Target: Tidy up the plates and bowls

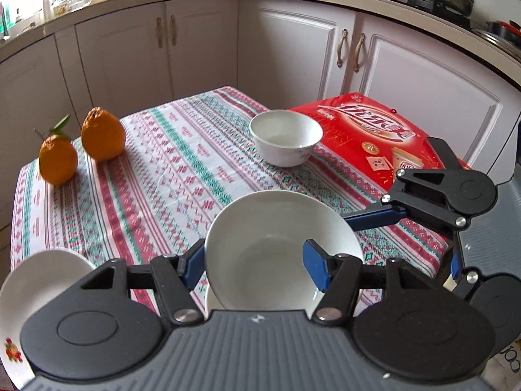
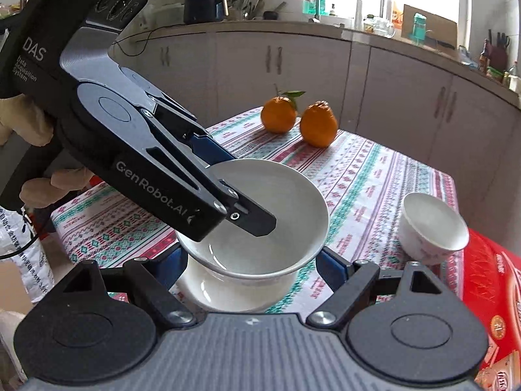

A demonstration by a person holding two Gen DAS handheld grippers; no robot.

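Note:
A white deep bowl [image 1: 276,247] hangs tilted above the patterned tablecloth [image 1: 156,176]. My left gripper [image 1: 254,267] is shut on its wall. In the right wrist view one black finger [image 2: 257,223] lies inside the bowl [image 2: 286,202] and the other runs behind its rim. Just under it sits a second white bowl [image 2: 224,293]. My right gripper [image 2: 252,264] is shut on this lower bowl, a blue pad at each side. A small white bowl [image 1: 285,137] stands farther back by a red box. A flowered plate [image 1: 35,296] shows at the lower left.
Two oranges [image 1: 81,150] sit at the table's far left corner. The red box [image 1: 374,140] covers the table's right side. White cabinets [image 1: 202,49] and a cluttered counter ring the table. A gloved hand [image 2: 26,123] holds the left gripper.

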